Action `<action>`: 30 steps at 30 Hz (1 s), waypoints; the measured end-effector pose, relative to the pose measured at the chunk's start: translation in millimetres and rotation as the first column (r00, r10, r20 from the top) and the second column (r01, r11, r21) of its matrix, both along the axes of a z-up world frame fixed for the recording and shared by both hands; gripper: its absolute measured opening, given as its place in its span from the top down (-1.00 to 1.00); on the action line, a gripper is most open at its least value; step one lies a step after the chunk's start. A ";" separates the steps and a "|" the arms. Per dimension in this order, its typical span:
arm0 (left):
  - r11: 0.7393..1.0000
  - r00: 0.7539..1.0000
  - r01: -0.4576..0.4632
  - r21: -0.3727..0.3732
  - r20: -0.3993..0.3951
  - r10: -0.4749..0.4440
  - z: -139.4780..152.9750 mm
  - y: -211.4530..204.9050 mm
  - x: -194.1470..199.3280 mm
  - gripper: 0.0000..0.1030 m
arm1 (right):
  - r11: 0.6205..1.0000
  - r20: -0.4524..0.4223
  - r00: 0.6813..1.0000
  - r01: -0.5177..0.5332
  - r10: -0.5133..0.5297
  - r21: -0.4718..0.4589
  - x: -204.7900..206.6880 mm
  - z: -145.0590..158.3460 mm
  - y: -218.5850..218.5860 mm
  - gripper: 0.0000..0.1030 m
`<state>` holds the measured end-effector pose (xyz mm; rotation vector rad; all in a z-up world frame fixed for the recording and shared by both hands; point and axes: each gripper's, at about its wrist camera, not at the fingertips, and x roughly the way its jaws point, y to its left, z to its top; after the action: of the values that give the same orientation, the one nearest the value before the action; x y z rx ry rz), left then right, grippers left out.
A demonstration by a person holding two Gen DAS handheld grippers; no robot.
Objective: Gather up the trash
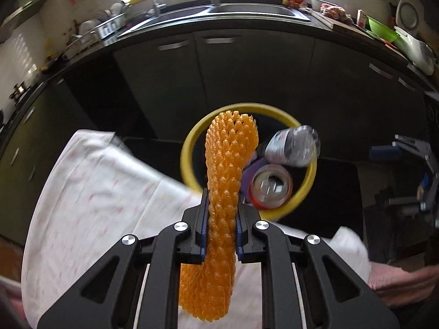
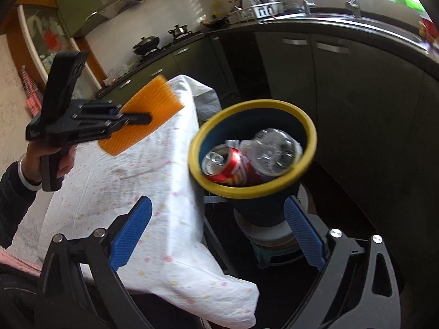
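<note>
Orange foam net (image 1: 222,164) pinched in our left gripper (image 1: 221,211); right gripper (image 2: 216,233) spread wide; yellow-rimmed bin (image 2: 310,134) holds 1 can (image 2: 227,164), 1 bottle (image 2: 274,150) (blurred).

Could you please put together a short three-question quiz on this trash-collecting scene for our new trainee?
1. True or false: the right gripper is shut on the red can.
2. What does the left gripper hold?
A. a clear plastic bottle
B. an orange foam net
C. a white cloth
3. Fill in: the rim of the bin is coloured ____.

Key:
1. False; its jaws stand open and empty, and the can lies in the bin beside the clear plastic bottle.
2. B; the orange foam net is pinched between its pads, above the white cloth.
3. Yellow.
</note>
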<state>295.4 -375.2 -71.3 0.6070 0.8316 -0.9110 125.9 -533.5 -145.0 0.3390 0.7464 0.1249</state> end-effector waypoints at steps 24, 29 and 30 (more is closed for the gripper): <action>0.997 0.998 -0.065 0.038 0.001 0.065 -41.0 -85.8 35.6 -0.82 | 0.999 -0.014 1.000 -0.012 0.013 0.047 -5.7 -12.7 -9.3 -0.85; 0.964 0.976 -0.196 -0.178 0.063 0.210 13.3 -1.3 -10.6 -0.91 | 0.997 -0.006 0.997 -0.080 0.080 0.014 -8.3 -7.4 16.3 -0.85; 0.951 0.966 -0.238 -0.198 0.057 0.253 21.7 21.4 -21.6 -0.91 | 0.996 -0.001 0.996 -0.092 0.092 0.008 -8.7 -6.2 21.1 -0.85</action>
<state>273.8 -353.8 -49.6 0.3624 0.7187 -0.7222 117.2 -512.4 -151.2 0.3122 0.7635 0.2149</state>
